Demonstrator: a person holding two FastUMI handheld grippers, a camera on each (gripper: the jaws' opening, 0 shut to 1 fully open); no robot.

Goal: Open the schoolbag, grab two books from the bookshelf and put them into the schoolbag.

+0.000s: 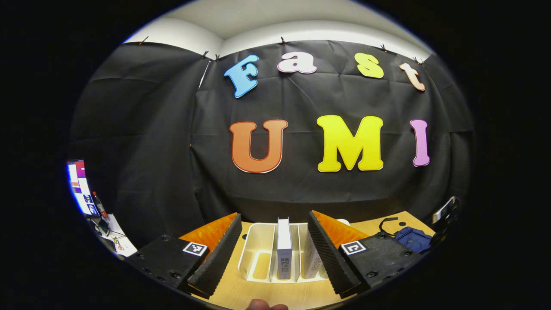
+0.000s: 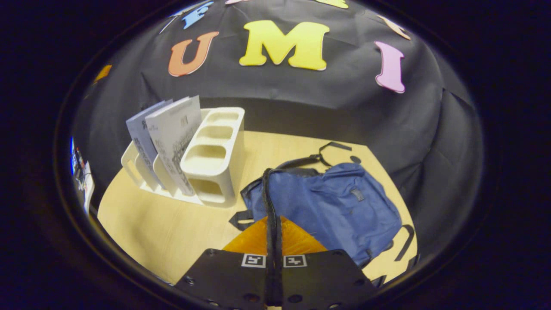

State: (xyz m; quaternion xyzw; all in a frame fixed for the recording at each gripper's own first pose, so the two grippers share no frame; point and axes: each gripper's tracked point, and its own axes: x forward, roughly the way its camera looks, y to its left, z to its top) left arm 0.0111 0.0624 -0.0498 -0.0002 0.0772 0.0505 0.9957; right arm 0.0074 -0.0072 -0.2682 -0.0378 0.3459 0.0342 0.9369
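The blue schoolbag (image 2: 335, 202) lies on the wooden table in the right gripper view. My right gripper (image 2: 274, 220) is shut on a black strap (image 2: 269, 193) that runs up from the bag's top edge. Left of the bag a white bookshelf rack (image 2: 213, 159) holds two upright books (image 2: 174, 133). In the left gripper view my left gripper (image 1: 274, 215) is open, hovering in front of the rack (image 1: 258, 245), with one book (image 1: 284, 249) between its fingers' lines and the second book (image 1: 311, 258) partly hidden behind the right finger. The bag (image 1: 413, 239) sits far right.
The light wooden table (image 2: 163, 232) has bare room in front of the rack. A lit screen (image 1: 79, 187) and papers with small items (image 1: 116, 241) lie off the table's left. A fingertip of a hand (image 1: 267, 305) shows at the bottom edge.
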